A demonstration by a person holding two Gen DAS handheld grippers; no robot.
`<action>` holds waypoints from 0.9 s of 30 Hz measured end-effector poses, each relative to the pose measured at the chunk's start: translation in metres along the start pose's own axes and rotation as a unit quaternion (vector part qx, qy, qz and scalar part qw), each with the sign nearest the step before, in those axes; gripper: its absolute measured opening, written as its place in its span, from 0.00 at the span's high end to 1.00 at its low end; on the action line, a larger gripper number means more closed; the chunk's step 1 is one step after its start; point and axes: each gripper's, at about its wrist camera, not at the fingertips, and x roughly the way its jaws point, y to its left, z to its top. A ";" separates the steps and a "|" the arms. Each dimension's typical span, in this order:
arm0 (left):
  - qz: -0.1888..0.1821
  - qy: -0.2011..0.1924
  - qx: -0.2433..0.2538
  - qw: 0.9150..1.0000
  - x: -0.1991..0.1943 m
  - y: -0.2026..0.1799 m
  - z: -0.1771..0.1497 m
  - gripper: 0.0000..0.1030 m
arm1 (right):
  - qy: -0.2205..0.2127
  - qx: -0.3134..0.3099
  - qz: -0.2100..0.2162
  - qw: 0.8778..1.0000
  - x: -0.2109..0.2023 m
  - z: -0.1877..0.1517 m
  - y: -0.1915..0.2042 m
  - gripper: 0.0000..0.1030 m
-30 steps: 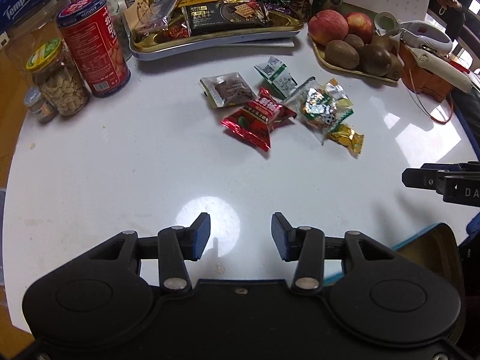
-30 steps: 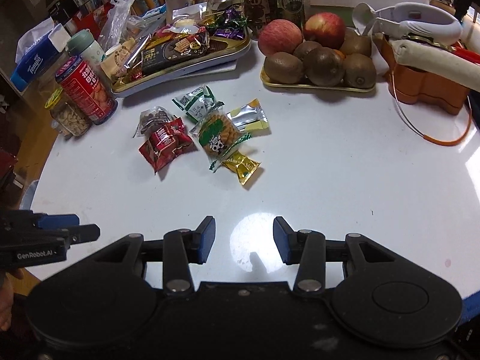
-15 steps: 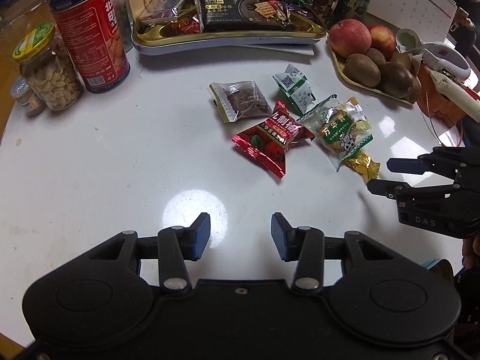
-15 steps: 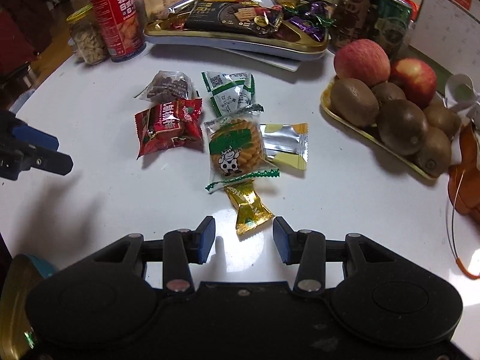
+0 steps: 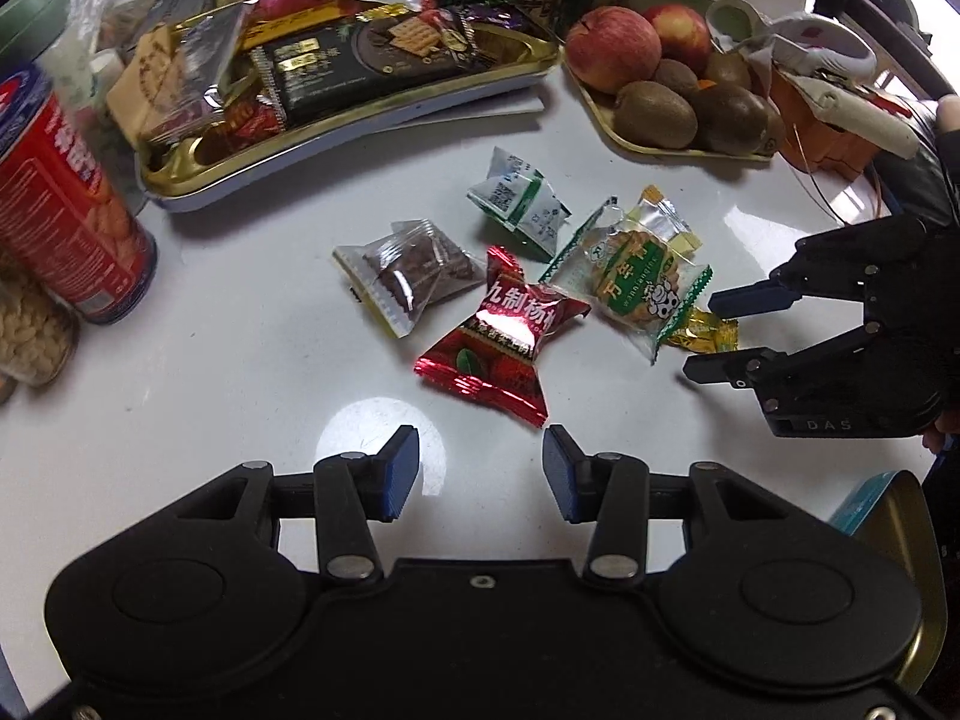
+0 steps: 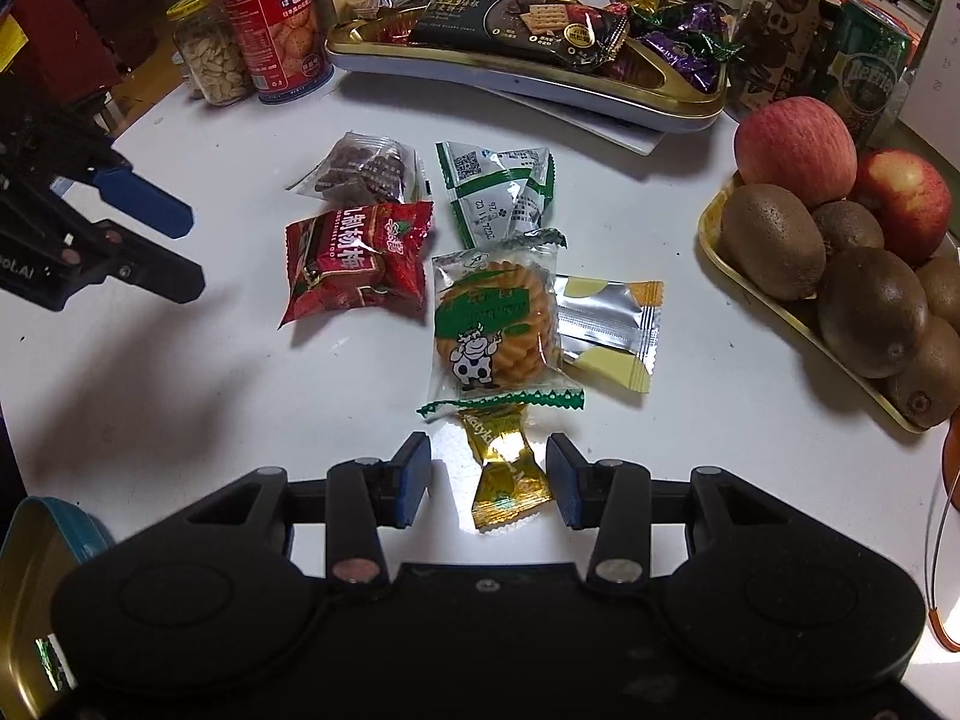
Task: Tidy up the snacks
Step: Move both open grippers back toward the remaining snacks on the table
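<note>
Right gripper (image 6: 488, 480) now astride gold candy (image 6: 509, 468)

Loose snack packets (image 6: 480, 276) mid-table (image 6: 180, 420); snack tray (image 6: 522, 78) behind them; fruit tray (image 6: 798, 336) right; canister (image 6: 273, 24) left.

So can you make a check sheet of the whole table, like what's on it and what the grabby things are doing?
Surface: white table, glossy.
Job's things: six loose snacks in a cluster; gold candy, cow cookie, red packet; snack tray full.
Clutter: fruit tray, red can, nut jar, green can.
Tools: right tool open, candy between its fingers, untouched; left tool open, empty.
Cables: orange cord at the table's right edge.
Surroundings: a blue tin at the near edge.
</note>
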 end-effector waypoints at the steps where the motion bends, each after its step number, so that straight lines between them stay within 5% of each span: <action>1: -0.003 0.004 0.014 1.000 0.005 -0.002 0.003 0.49 | 0.000 0.002 0.003 1.000 0.001 0.000 -0.001 0.56; 6: 0.021 0.005 0.070 0.997 0.026 -0.011 0.016 0.49 | 0.001 0.013 0.008 1.000 0.005 -0.003 -0.005 0.56; 27: 0.099 0.019 0.155 0.983 0.059 -0.032 0.084 0.44 | -0.011 0.030 0.000 1.000 0.005 -0.004 -0.007 0.51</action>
